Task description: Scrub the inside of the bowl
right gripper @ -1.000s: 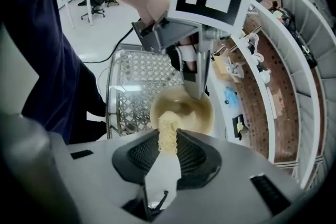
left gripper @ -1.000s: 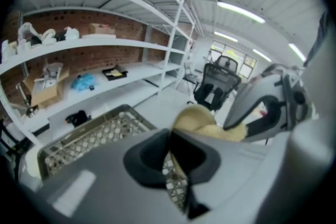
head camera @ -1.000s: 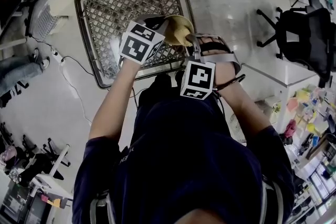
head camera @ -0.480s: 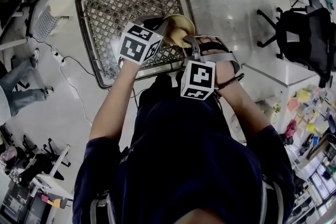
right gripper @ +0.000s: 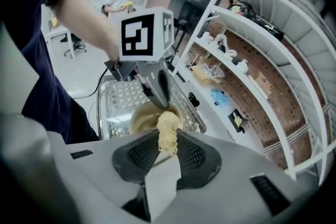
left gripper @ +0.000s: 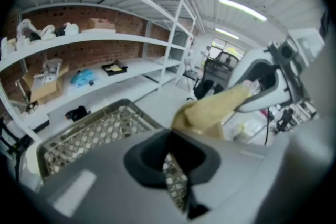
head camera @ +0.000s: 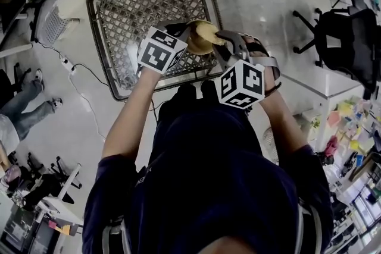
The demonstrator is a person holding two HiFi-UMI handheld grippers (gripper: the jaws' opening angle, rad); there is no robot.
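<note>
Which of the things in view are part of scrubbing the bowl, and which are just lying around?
For the job:
- bowl, gripped at its rim by the left gripper
- scrubber, clamped in the right gripper

Lying about:
- wire basket below the bowl
- office chair
- cardboard box on the shelf

Bright, even indoor light falls from long white ceiling strip lamps [left gripper: 242,9], leaving soft glare patches on the glossy pale grey floor [head camera: 260,18]. Fisheye distortion bows the white metal shelves [right gripper: 252,55]. Both gripper views darken at the corners, and the left gripper view's foreground is blurred.
</note>
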